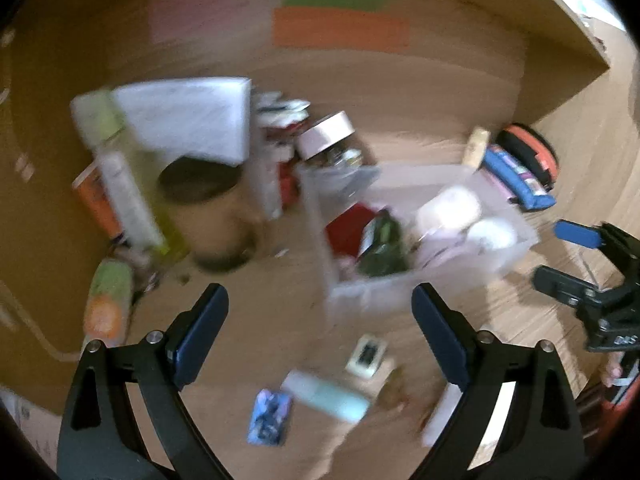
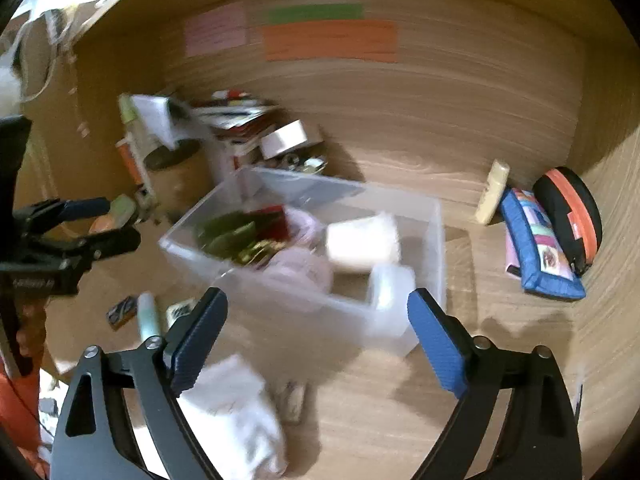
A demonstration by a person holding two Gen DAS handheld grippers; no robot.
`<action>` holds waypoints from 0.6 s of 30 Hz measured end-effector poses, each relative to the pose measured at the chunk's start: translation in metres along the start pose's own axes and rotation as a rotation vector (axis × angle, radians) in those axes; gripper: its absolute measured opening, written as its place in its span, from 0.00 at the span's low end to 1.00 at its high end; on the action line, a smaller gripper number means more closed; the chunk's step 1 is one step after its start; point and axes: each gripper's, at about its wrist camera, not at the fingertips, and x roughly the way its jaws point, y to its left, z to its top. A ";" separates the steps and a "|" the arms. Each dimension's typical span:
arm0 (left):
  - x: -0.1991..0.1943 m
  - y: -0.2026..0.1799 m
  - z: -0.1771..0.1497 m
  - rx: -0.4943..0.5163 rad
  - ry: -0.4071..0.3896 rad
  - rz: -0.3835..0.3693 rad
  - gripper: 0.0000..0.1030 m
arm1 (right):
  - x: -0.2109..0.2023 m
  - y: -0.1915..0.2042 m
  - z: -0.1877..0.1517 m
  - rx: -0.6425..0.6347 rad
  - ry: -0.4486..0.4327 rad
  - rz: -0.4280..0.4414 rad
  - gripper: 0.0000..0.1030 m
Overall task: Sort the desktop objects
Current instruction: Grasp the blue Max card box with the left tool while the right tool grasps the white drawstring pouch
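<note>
Both your grippers wide, empty: left gripper (image 1: 320, 336), right gripper (image 2: 318, 340). Clear bin (image 2: 434, 236) mid-desk, part filled. Loose mint tube (image 1: 326, 398) nr front edge, directly under L jaws, long axis diagonal; L hand nearer.
</note>
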 end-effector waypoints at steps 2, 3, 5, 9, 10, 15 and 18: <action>-0.002 0.013 -0.013 -0.026 0.022 0.031 0.91 | -0.003 0.009 -0.009 -0.023 -0.001 0.007 0.88; -0.002 0.018 -0.019 -0.040 0.035 0.041 0.91 | -0.004 0.014 -0.015 -0.031 -0.001 0.015 0.88; 0.000 0.031 -0.035 -0.077 0.082 0.064 0.91 | -0.004 0.023 -0.026 -0.031 0.010 0.043 0.88; 0.005 0.047 -0.062 -0.111 0.153 0.100 0.91 | 0.001 0.038 -0.046 -0.033 0.052 0.097 0.88; 0.006 0.050 -0.068 -0.115 0.166 0.101 0.91 | 0.003 0.042 -0.050 -0.043 0.062 0.102 0.88; 0.013 0.051 -0.091 -0.106 0.210 0.100 0.91 | 0.007 0.059 -0.066 -0.108 0.098 0.097 0.88; 0.019 0.048 -0.100 -0.082 0.225 0.094 0.91 | 0.012 0.065 -0.070 -0.134 0.131 0.110 0.88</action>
